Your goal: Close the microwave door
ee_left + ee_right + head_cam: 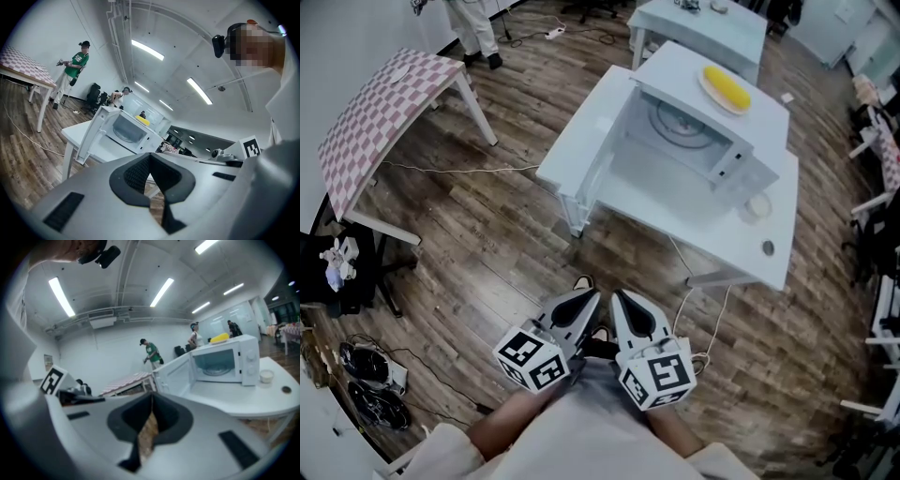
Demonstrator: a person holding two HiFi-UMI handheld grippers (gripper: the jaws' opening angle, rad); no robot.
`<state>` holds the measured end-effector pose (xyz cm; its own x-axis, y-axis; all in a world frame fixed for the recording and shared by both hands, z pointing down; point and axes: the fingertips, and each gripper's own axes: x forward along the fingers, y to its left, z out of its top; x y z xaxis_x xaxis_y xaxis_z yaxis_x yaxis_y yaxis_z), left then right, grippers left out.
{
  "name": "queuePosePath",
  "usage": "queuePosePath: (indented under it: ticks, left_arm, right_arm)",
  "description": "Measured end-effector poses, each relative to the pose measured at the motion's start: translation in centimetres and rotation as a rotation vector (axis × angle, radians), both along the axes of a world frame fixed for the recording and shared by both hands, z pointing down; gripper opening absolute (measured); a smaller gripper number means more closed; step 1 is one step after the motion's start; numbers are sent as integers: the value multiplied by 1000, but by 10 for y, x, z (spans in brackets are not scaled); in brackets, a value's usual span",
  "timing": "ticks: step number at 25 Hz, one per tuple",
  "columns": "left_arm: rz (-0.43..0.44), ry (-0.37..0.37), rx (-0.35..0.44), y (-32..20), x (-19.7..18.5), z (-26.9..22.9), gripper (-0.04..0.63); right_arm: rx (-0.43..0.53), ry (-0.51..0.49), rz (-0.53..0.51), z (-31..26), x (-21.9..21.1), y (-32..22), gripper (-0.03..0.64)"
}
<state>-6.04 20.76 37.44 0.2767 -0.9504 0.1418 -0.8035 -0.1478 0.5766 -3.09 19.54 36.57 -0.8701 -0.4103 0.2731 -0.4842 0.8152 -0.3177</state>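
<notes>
Both the left gripper (583, 302) and right gripper (623, 302) hang well back from the microwave (712, 141), jaws pressed together and empty, its door (176, 373) wide open.

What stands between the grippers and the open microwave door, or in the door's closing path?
Nothing visible does. Only wooden floor separates the left gripper and right gripper from the microwave door. The table before the microwave opening is bare along the door's swing.
</notes>
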Motion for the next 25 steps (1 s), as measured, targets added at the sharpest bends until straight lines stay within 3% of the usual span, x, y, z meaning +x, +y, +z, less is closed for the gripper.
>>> queuePosePath:
  ticks: [12,25]
  left_arm:
    - [21,4,-36,-44,-35,8,18]
    - [61,20,-25,-81,-83,-2,18]
  right_arm:
    - [-31,30,-16,11,-43,-42,23]
    - [-10,40,-9,-1,-99,-84,23]
